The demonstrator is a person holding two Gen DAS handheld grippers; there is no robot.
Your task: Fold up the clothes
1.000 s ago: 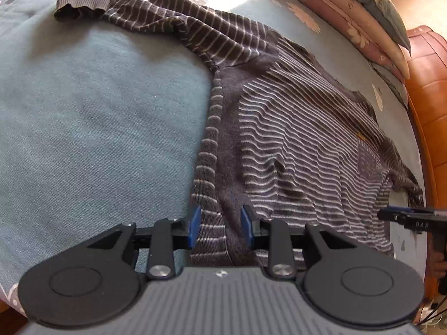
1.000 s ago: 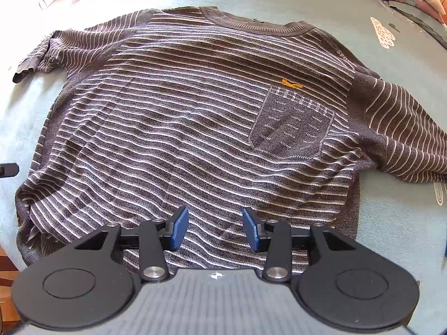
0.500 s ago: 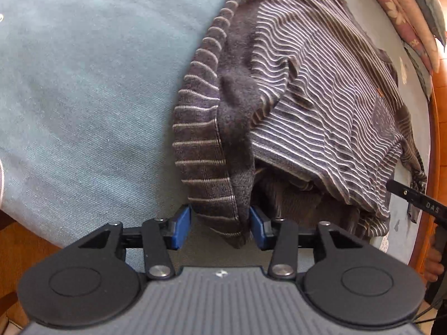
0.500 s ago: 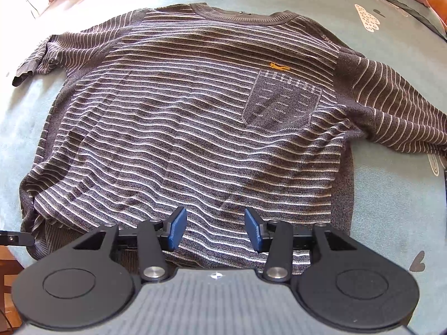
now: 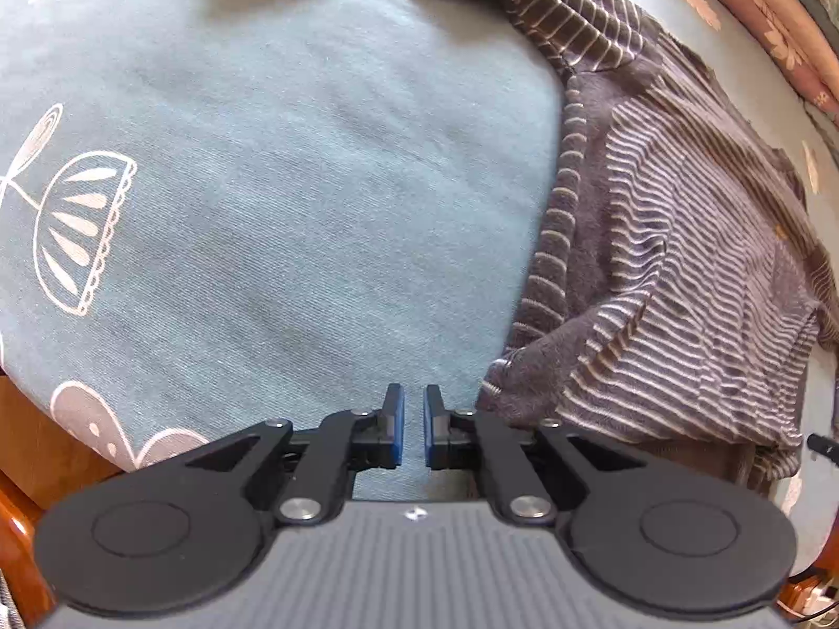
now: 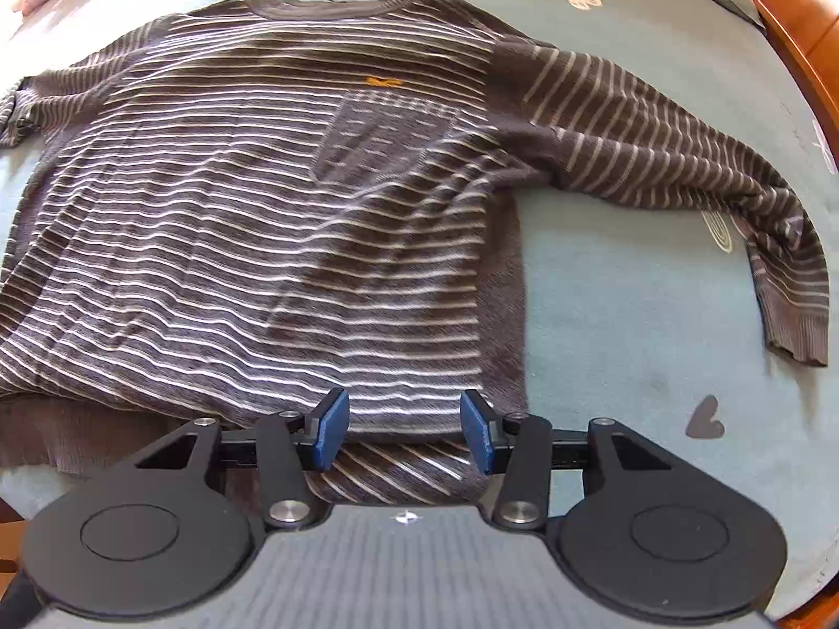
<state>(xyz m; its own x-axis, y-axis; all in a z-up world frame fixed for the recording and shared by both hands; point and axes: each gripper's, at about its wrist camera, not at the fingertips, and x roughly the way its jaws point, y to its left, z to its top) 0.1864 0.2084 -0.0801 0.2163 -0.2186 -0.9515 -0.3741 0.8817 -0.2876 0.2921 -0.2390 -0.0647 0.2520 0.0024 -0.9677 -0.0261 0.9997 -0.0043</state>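
One garment was present: a dark striped sweater (image 6: 272, 220), lying front-up on a blue-grey printed bedcover (image 6: 629, 325).

The right wrist view alone showed the garment nearly whole. It filled the left and centre of the frame, neckline at the top, one chest pocket (image 6: 383, 136) right of centre with a small orange mark above it. Two sleeves were counted there: one stretched to the right edge with its ribbed cuff (image 6: 797, 330) flat on the cover, the other bunched at the upper left. Along the bottom, the hem was turned so that a diagonally striped layer showed.

The right gripper (image 6: 404, 432) stood with its jaws spread, straddling that hem; whether the pads touched the fabric could not be told from this angle.

The left wrist view alone showed the garment's side edge (image 5: 556, 241) running down the right half of the frame, rumpled near the lower corner, and bare cover filling the left half, bearing pale line-drawn prints. Pink patterned bedding (image 5: 776, 15) sat at the upper right.

The left gripper (image 5: 413, 432) had its jaws pressed nearly together with nothing between them, over bare cover just left of the sweater's lower corner.
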